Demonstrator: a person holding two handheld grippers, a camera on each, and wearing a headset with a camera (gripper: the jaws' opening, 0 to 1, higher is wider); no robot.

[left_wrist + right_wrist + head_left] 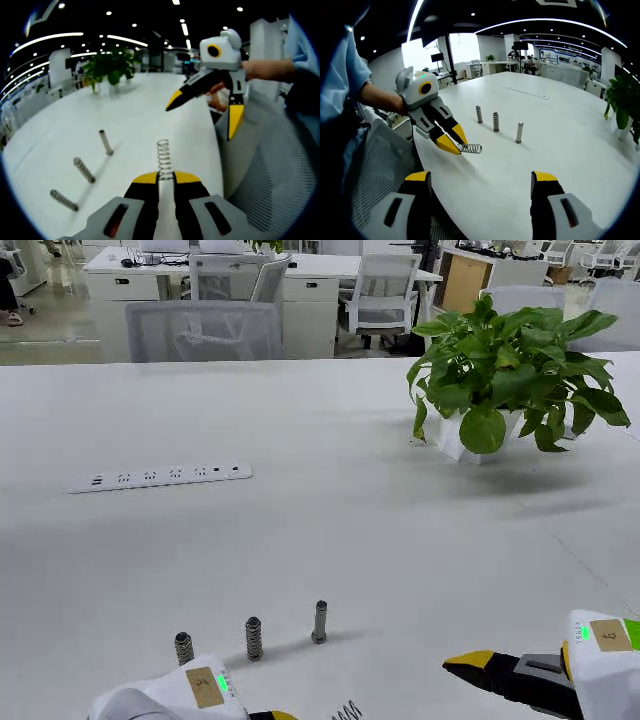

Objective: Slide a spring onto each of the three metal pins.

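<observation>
One spring [163, 159] juts from the left gripper [165, 176], pinched by its end, well short of the bare pin [105, 142]; held so, it may wobble, miss the tip or buckle; the right gripper [480, 176] gapes wide, empty.

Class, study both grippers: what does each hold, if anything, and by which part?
The left gripper is shut on a spring, pinching one end; the rest sticks out past its tips. The right gripper is open and holds nothing.
</observation>
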